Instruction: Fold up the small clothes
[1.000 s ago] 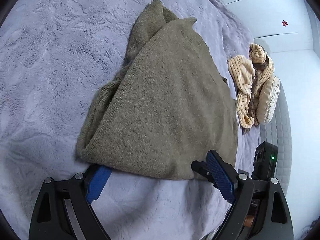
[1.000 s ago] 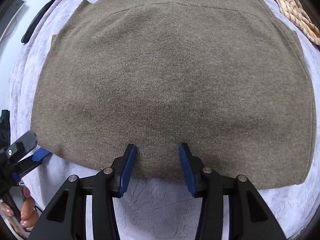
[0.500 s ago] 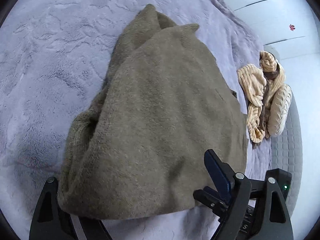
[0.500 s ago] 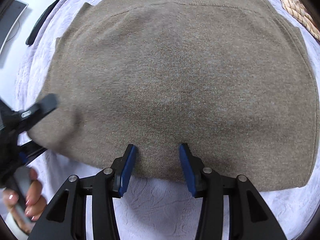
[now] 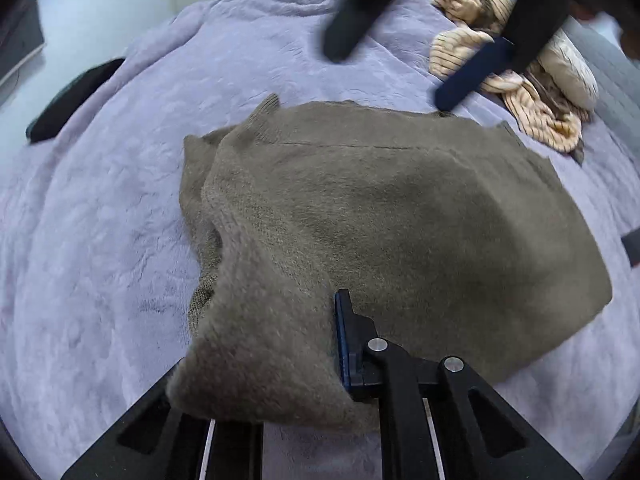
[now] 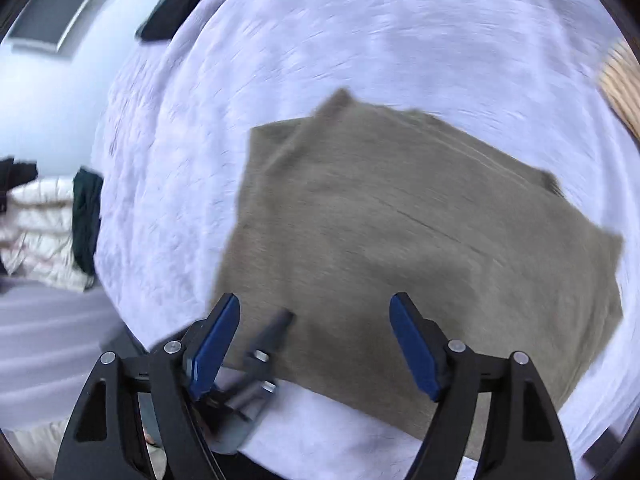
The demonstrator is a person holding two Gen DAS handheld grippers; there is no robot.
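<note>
An olive-brown knit sweater lies on the bed, folded into a rough rectangle with a sleeve tucked under its left side. My left gripper is shut on the sweater's near left corner, and the cloth bunches up over its left finger and hides it. In the right wrist view the sweater lies below my right gripper, whose jaws are opening with nothing between them, well above the near hem. The left gripper shows blurred at that corner. The right gripper hangs blurred above the sweater's far edge.
A lilac plush blanket covers the bed. A beige striped heap of clothes lies at the far right by a quilted headboard. A dark flat object rests at the blanket's far left edge. Pale quilted cloth sits beyond the left side.
My left gripper closed on the sweater's near left corner and lifted it, turning as it went. My right gripper widened and rose away from the near hem.
</note>
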